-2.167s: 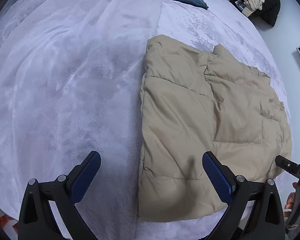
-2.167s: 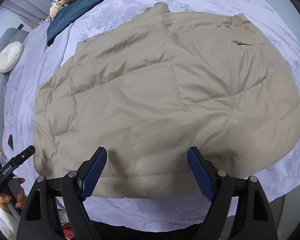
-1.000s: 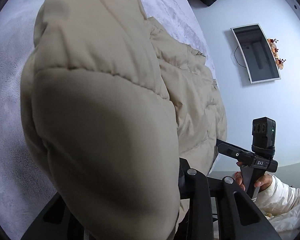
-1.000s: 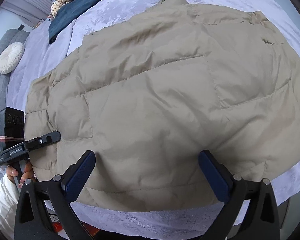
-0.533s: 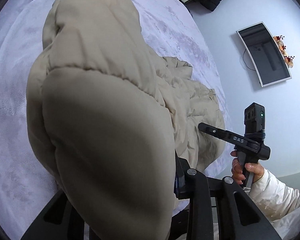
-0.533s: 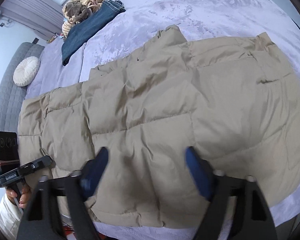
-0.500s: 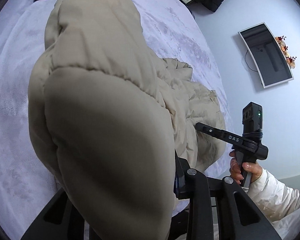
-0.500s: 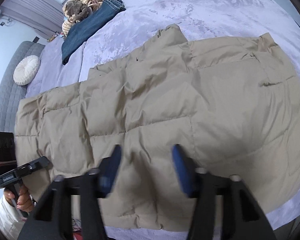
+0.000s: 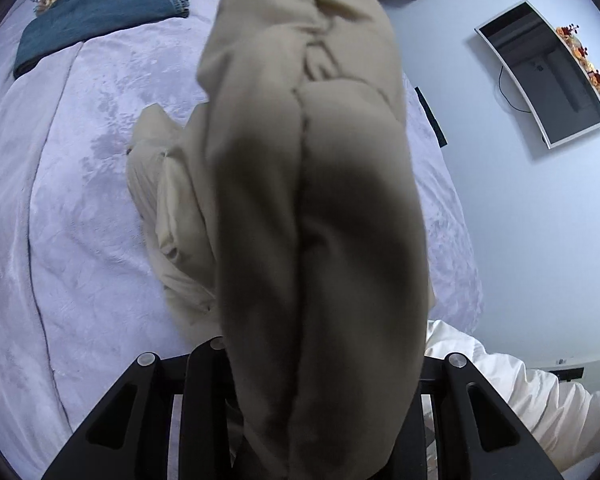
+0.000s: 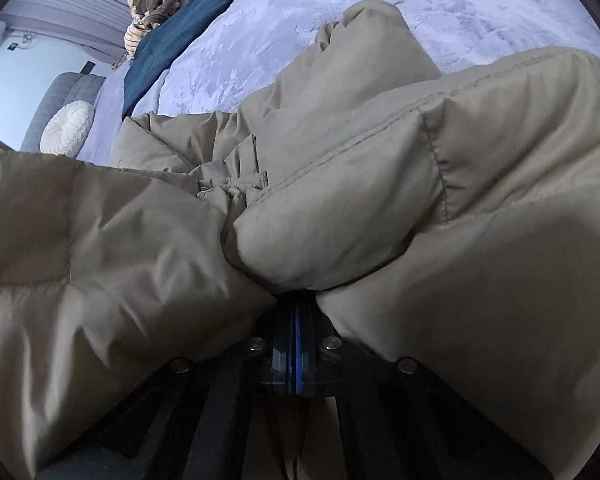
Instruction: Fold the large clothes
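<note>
The jacket [image 10: 380, 200] is a beige padded cloth, smooth with a soft low sheen, quilted by stitched seams and wrinkled where it bunches. The bed cover [image 9: 80, 208] is a pale lilac plush cloth, velvety, with brushed marks in the pile. The jeans [image 9: 100, 12] are blue denim, matt and coarse, with a stitched hem. The left gripper [image 9: 316, 420] is matt black plastic with small shiny metal screws. The right gripper [image 10: 294, 344] is the same black plastic, its fingers padded in blue. The sleeve [image 9: 520, 400] is white smooth cloth. The screen [image 9: 540, 72] on the wall is glossy
</note>
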The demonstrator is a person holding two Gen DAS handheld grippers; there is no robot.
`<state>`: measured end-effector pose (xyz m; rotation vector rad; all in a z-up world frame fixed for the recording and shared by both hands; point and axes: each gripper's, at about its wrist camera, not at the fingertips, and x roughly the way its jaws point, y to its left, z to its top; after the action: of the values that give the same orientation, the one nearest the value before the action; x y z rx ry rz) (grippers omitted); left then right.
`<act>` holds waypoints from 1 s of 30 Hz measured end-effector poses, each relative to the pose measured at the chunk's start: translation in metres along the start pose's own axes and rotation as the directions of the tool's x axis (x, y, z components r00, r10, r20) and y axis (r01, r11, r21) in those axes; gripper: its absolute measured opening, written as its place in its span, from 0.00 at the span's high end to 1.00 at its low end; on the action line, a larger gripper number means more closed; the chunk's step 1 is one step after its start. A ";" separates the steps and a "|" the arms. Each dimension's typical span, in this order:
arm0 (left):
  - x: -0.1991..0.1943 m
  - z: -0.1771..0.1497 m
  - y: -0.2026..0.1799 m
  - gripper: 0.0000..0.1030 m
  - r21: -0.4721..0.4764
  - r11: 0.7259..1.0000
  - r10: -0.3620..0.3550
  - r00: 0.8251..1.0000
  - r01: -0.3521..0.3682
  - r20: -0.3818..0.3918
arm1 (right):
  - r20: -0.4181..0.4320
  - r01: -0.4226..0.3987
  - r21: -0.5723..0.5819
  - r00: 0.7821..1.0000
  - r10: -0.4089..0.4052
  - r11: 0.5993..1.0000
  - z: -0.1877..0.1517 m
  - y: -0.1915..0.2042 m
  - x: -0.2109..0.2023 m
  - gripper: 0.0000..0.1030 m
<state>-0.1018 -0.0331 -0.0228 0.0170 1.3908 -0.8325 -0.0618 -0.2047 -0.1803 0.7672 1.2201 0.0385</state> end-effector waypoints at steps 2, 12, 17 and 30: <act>0.011 0.007 -0.017 0.67 0.013 1.000 0.007 1.000 -0.006 -0.013 | -0.024 -0.062 0.040 0.998 0.063 0.997 0.003 -0.009 -0.003 1.00; 0.078 0.048 -0.072 0.28 0.011 0.997 -0.078 0.990 0.080 -0.113 | 0.110 -0.132 0.164 0.987 0.115 0.978 -0.043 -0.090 -0.124 0.98; 0.140 0.065 -0.086 0.28 0.006 0.946 -0.314 0.917 0.325 -0.245 | 0.192 -0.131 0.283 0.978 0.078 0.950 -0.086 -0.138 -0.161 0.97; 0.224 0.062 -0.126 0.28 0.184 0.955 -0.193 0.959 0.233 -0.209 | 0.328 -0.178 0.283 0.941 0.079 0.943 -0.163 -0.117 -0.235 0.22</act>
<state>-0.1261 -0.2659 -0.1454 0.1104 1.4953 -1.1809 -0.3317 -0.3083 -0.0712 1.0844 0.8789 -0.1649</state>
